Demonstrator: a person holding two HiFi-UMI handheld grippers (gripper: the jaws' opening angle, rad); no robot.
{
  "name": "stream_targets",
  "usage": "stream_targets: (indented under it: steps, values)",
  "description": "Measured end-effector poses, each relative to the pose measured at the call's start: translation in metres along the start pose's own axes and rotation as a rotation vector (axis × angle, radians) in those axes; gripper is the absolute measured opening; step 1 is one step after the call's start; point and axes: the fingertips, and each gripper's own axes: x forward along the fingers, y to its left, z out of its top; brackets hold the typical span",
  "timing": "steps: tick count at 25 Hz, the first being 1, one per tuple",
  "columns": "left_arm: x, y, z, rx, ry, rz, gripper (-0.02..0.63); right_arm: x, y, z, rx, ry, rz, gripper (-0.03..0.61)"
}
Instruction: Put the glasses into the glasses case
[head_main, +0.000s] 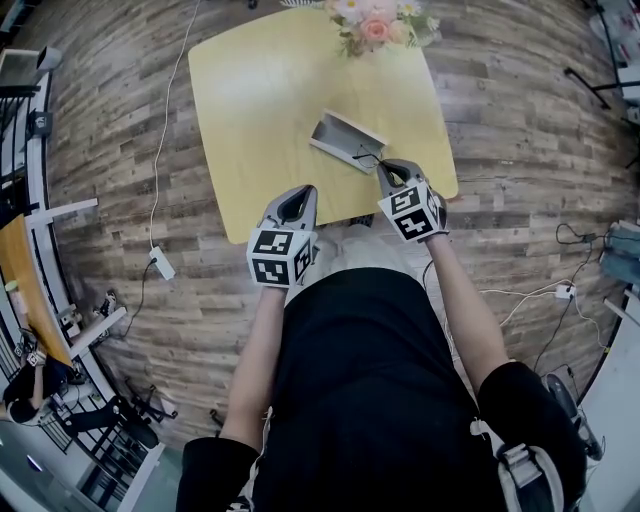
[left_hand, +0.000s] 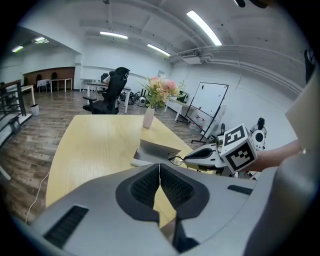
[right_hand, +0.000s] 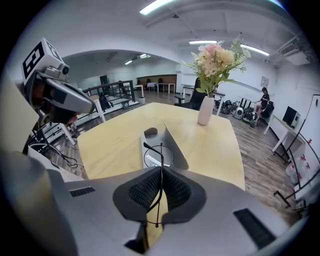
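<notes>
Your right tongs (right_hand: 161, 175) are clenched on the thin temple arm of the black wire glasses (right_hand: 158, 156). The glasses are at the end of the open grey glasses case (head_main: 338, 134), which lies on the yellow desk (head_main: 255, 95). Your left tongs (left_hand: 159, 181) are closed on nothing, over the near edge of the desk.

No words, numbers or brands can be read; only black-and-white square code markers on the left cube (head_main: 280, 256) and right cube (head_main: 412, 212), mid-frame.
</notes>
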Motion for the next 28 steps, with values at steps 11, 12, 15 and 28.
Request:
stream_targets:
  steps: [11, 12, 15, 28]
  values:
    - [-0.002, 0.024, 0.009, -0.005, 0.009, -0.023, 0.025, 0.025, 0.017, 0.038, -0.091, -0.011, 0.016, 0.025]
    - [-0.002, 0.026, 0.011, -0.005, 0.010, -0.023, 0.025, 0.028, 0.018, 0.041, -0.107, -0.012, 0.016, 0.025]
    - [-0.003, 0.035, 0.014, -0.004, 0.014, -0.026, 0.024, 0.036, 0.021, 0.050, -0.160, -0.008, 0.016, 0.025]
    - [0.000, 0.063, 0.015, 0.004, 0.050, -0.061, 0.025, 0.073, 0.024, 0.063, -0.256, 0.045, -0.044, 0.025]
